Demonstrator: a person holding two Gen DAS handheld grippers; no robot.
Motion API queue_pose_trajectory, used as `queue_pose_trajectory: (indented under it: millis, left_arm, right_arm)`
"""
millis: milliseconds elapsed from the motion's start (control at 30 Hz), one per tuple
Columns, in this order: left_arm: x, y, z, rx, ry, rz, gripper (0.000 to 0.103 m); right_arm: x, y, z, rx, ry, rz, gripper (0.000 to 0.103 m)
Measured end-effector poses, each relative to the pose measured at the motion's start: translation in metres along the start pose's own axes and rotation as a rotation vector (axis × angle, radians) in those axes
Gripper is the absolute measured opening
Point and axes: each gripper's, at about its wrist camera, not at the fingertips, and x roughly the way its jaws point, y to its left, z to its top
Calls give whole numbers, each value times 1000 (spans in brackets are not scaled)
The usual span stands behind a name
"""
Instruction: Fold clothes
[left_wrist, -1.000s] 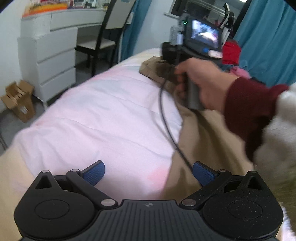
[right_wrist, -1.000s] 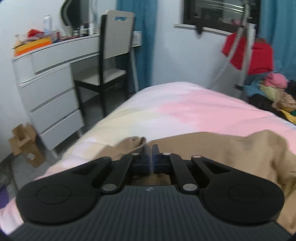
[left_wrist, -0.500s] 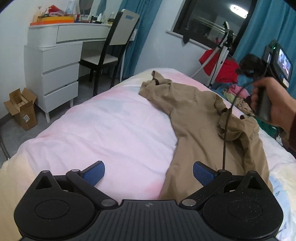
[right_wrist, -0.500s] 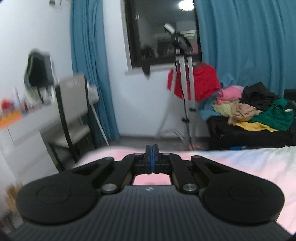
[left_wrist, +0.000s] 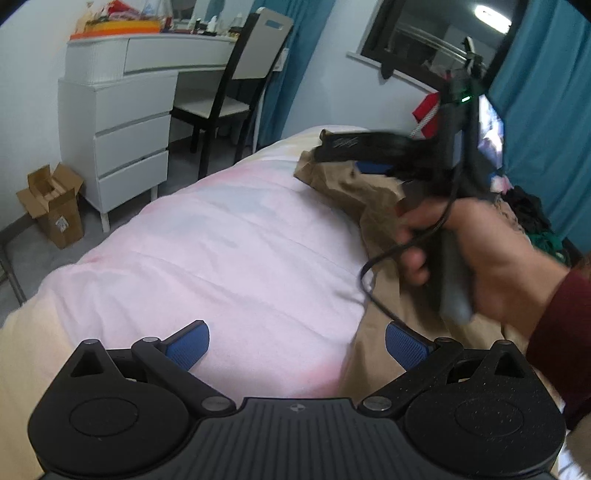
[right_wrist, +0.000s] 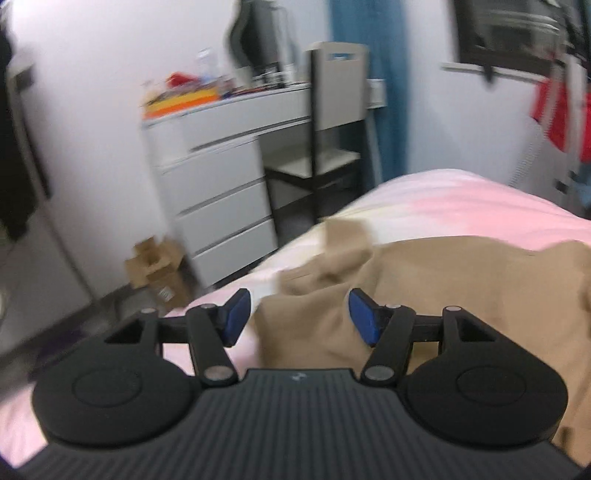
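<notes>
Pink bedding (left_wrist: 229, 254) spreads under me, with a white dresser (left_wrist: 122, 122) and a dark chair (left_wrist: 236, 96) against the far wall. On the bed's right side lies the tan garment (right_wrist: 443, 295), rumpled. My left gripper (left_wrist: 297, 345) hangs over the pink cover with its jaws spread wide, holding nothing. My right gripper (right_wrist: 297, 317) hovers low above the garment's bunched edge, jaws likewise apart. My right hand (left_wrist: 491, 254) grips its handle.

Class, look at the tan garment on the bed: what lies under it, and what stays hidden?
The tan garment lies on a pink bedspread, which shows around it. The bedspread beneath the cloth is covered, so anything under there cannot be seen.
</notes>
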Motion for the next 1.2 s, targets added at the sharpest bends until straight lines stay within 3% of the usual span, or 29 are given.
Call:
queue_pose_trajectory:
  millis: [100, 200, 400, 533, 633, 700, 800, 867, 967, 1000, 1033, 1067, 1100, 1200]
  left_arm:
    - [1, 1, 2, -15, -8, -1, 102]
    - [1, 0, 3, -16, -16, 3, 102]
    - [-9, -4, 4, -9, -68, -20, 102]
    - [-28, -25, 2, 90, -159, -89, 102]
    - [-35, -35, -3, 130, -166, -148, 103]
    - [-36, -38, -8, 146, -146, -176, 103]
    - [-35, -41, -15, 157, -114, -190, 103]
    - [-31, -47, -18, 173, -104, -192, 103]
    - [-26, -55, -22, 199, -85, -192, 103]
    - [-24, -56, -24, 208, -78, -192, 103]
    - [-22, -57, -25, 217, -71, -193, 103]
    - [-22, -57, -26, 224, -68, -192, 103]
    - [-22, -56, -25, 231, -70, -193, 103]
    - [-24, -55, -25, 251, -74, -196, 102]
  right_arm:
    - [18, 15, -3, -61, 49, -55, 57]
    - [18, 11, 0, -65, 34, -148, 10]
    - [-49, -33, 19, 75, -144, -233, 10]
    - [-112, -78, 13, 203, -278, -345, 10]
    - [-160, -112, 9, 302, -377, -428, 10]
    - [-181, -140, -10, 417, -386, -502, 10]
    - [-189, -176, -45, 540, -326, -594, 10]
    - [-194, -200, -68, 622, -284, -653, 12]
    - [-195, -226, -91, 745, -198, -614, 18]
    - [-196, -227, -95, 761, -193, -596, 36]
    - [-200, -223, -95, 742, -202, -590, 67]
    - [-204, -220, -94, 723, -212, -583, 78]
    - [-208, -215, -94, 703, -220, -578, 85]
    - [-234, -189, -93, 598, -231, -586, 83]
